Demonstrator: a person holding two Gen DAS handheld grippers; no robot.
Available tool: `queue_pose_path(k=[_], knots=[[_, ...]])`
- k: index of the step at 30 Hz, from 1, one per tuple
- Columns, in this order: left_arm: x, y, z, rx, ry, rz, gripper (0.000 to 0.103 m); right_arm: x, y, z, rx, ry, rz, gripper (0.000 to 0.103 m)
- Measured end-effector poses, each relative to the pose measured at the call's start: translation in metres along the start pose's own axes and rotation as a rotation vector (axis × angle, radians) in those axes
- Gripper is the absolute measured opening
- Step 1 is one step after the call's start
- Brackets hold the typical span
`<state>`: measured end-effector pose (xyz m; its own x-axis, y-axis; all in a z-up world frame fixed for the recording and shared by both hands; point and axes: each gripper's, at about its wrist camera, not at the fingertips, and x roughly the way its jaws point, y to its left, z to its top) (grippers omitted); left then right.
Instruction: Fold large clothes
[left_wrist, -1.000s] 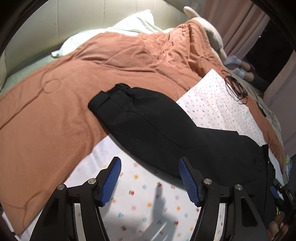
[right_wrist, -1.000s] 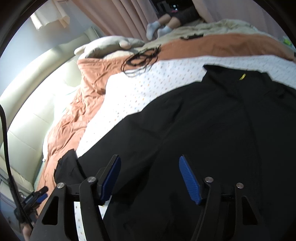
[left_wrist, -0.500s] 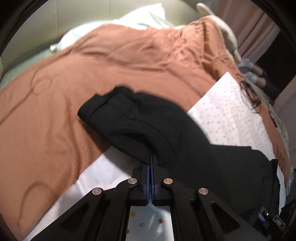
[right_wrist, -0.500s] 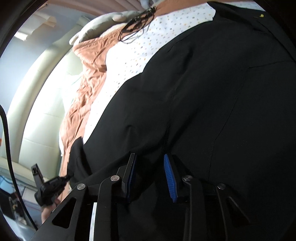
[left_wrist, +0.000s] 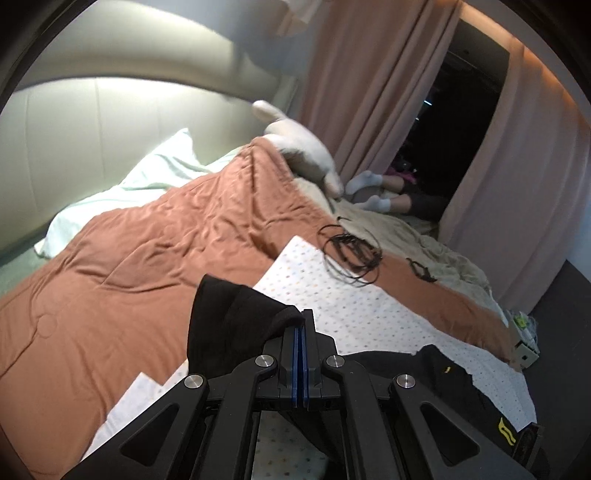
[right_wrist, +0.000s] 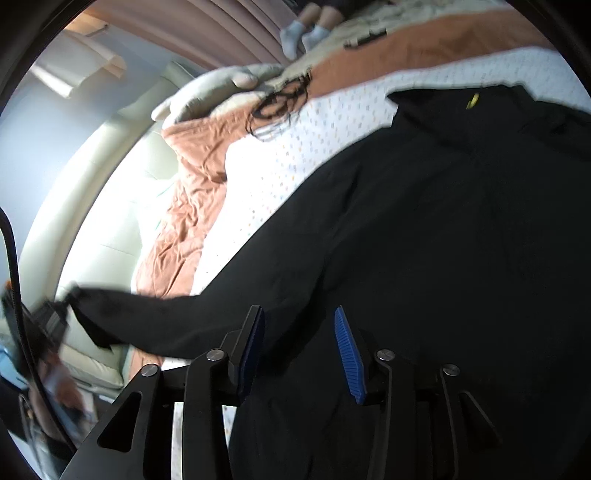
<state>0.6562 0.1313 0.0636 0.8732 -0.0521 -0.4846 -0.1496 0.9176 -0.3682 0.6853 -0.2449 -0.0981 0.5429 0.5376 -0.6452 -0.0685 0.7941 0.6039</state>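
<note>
Here, in the left wrist view, the left tongs (left_wrist: 300, 325) are pressed fully together, their blue pads meeting with a fold of the black jacket's sleeve (left_wrist: 236, 325) pinched between them. The sleeve end is lifted off the bed and droops to the left of the tongs. The rest of the black jacket (left_wrist: 454, 373) lies lower right, on a white dotted sheet (left_wrist: 369, 306) that covers the near part of the bed. An orange quilt (left_wrist: 147, 258) spreads across the bed's left side up to a pale headboard (left_wrist: 110, 122), with one light pillow (left_wrist: 122, 195) at the head. One loose coil of thin black cable (left_wrist: 351, 254) lies at the sheet's far edge. At the bed's far corner, by pink curtains (left_wrist: 369, 92), a person's two feet in white socks (left_wrist: 369, 188) show.

In the right wrist view, the right tongs (right_wrist: 299, 332) stand partly open, having just been widening, and nothing is clamped; the pads hover just above the jacket's body (right_wrist: 443, 240) near where the sleeve joins. The sleeve (right_wrist: 155, 321) stretches out to the left, raised over the bed's edge, up to the blurred left tongs (right_wrist: 48, 317) at its end. The jacket's collar, with a small yellow mark (right_wrist: 472, 100), lies towards the far side of the sheet (right_wrist: 295, 158).
</note>
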Motion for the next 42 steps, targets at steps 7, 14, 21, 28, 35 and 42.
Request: queue_pose_path(k=[7, 14, 21, 28, 35, 42], knots=[[-0.019, -0.097, 0.016, 0.121, -0.031, -0.12, 0.0, -0.073, -0.042, -0.021, 0.043, -0.08, -0.007, 0.052], [-0.017, -0.175, -0.003, 0.204, -0.004, -0.215, 0.0, -0.133, -0.107, -0.038, 0.168, -0.138, -0.002, 0.053], [0.007, -0.251, -0.045, 0.294, 0.061, -0.304, 0.0, -0.149, -0.163, -0.024, 0.273, -0.158, -0.064, 0.053], [0.031, -0.32, -0.094, 0.356, 0.183, -0.414, 0.0, -0.158, -0.188, -0.018, 0.353, -0.184, -0.039, 0.053], [0.034, -0.364, -0.172, 0.426, 0.345, -0.464, 0.085, -0.171, -0.212, -0.016, 0.433, -0.216, -0.015, 0.07], [-0.011, -0.34, -0.202, 0.387, 0.217, -0.43, 0.1, -0.169, -0.225, -0.016, 0.468, -0.219, -0.085, 0.075]])
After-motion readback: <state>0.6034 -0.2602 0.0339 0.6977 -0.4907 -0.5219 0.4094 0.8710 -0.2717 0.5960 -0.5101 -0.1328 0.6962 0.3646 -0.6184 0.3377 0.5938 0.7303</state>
